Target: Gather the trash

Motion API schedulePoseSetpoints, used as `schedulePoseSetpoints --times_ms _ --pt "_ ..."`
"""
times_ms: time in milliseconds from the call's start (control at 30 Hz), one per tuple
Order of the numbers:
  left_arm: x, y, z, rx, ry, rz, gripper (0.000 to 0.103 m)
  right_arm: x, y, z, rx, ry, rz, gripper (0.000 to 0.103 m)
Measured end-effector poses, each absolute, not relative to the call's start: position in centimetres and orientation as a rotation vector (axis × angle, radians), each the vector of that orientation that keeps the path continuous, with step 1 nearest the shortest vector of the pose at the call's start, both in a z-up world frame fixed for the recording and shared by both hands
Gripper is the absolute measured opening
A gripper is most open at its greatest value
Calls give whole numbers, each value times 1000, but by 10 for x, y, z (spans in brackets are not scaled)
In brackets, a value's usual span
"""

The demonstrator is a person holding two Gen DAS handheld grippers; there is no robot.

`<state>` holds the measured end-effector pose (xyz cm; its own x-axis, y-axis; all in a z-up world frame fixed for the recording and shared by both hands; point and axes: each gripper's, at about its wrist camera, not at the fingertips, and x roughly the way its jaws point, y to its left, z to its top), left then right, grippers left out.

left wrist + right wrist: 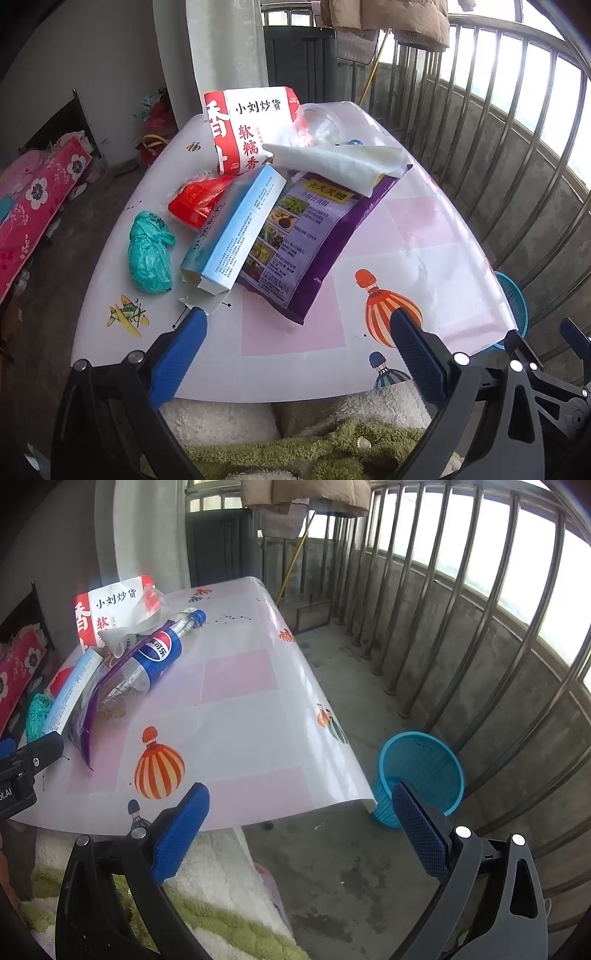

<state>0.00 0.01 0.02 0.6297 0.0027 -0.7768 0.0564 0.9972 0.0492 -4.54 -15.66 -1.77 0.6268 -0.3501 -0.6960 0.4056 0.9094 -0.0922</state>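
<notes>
Left gripper [299,321]: jaws standing wide apart, holding nothing, hovering over the near edge of the table [424,236].

Light blue carton [236,229]: lying just ahead of the left finger [177,362], its torn near flap close to that fingertip; whether they are touching cannot be told.

Purple packet [314,236]: lying straight ahead between the two fingers, partly under the carton.

White cloth [343,162]: draping over the far end of the purple packet, further ahead.

Red and white snack bag [243,129]: standing at the far end of the pile, beyond the carton.

Clear plastic cup [317,125]: sitting ahead and slightly right, beside the snack bag.

Red wrapper [195,203]: lying ahead and to the left, touching the carton.

Green plastic bag [149,253]: balled up, lying to the left of the red wrapper, apart from the carton.

Right gripper [301,794]: jaws standing wide apart, holding nothing, hanging over the table's near right corner.

Soda bottle [159,653]: lying on its side well ahead and to the left, resting against the purple packet.

Blue basket [421,771]: standing on the floor below the table edge, just behind the right finger [421,834].

Metal railing [461,602]: running ahead and to the right.
</notes>
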Motion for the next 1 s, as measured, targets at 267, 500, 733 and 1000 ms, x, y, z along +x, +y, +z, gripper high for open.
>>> schedulePoseSetpoints --times_ms 267,500,733,1000 --pt "-3 1 -1 70 885 -13 97 -45 -156 -19 76 784 -430 95" --pt "0 8 1 63 888 -7 97 -34 -152 -12 77 789 -421 95" --pt "0 9 2 65 889 0 97 -41 -151 -14 73 780 -414 95" --pt "0 9 1 68 889 3 97 -41 -151 -14 71 779 -414 95"
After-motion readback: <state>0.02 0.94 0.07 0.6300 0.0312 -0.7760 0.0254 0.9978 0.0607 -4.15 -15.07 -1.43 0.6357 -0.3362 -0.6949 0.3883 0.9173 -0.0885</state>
